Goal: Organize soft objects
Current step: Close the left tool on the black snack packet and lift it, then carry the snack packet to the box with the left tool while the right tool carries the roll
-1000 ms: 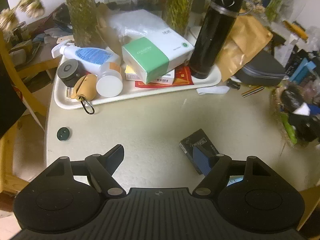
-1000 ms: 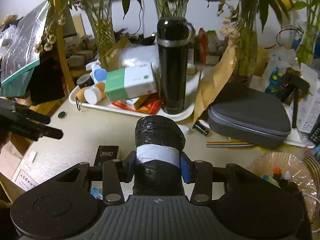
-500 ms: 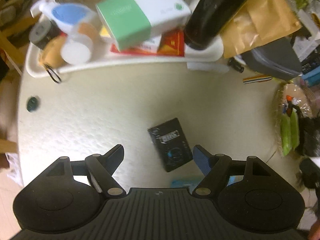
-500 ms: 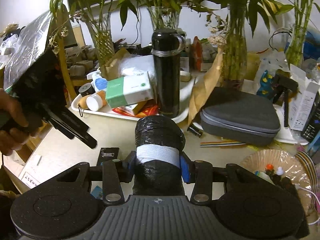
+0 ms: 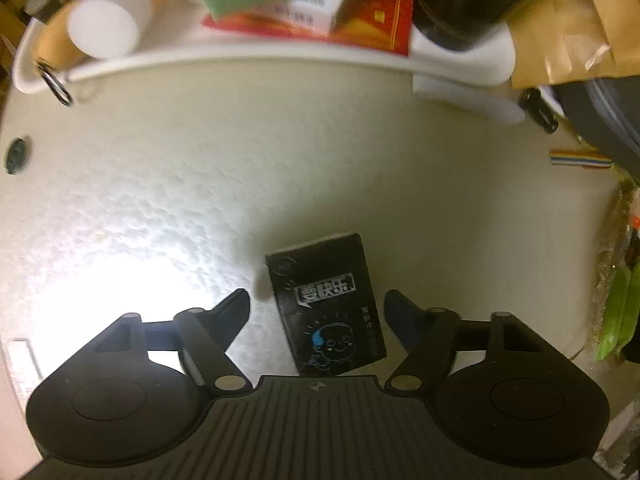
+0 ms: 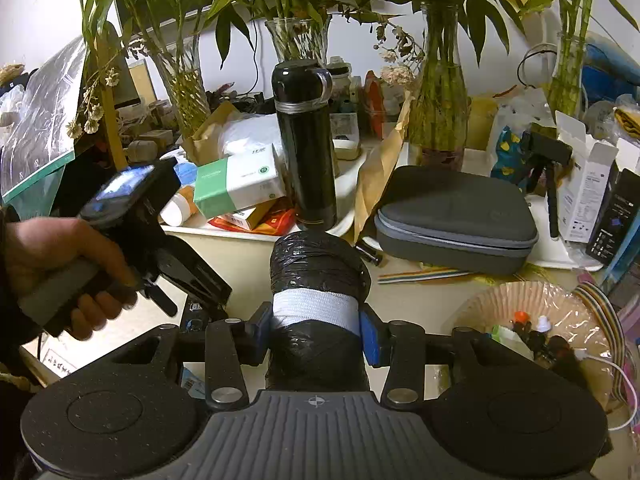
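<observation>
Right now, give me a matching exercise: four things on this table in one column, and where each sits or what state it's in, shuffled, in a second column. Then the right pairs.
Things:
1. black roll with a white band
2. small black packet
3. black flask
4. grey zip case

Places or states:
A. standing upright on the white tray
B. lying flat on the table, between the left gripper's open fingers
C. clamped in the right gripper
D. closed, lying right of the flask

Pairs: 1-C, 2-B, 3-A, 4-D
</observation>
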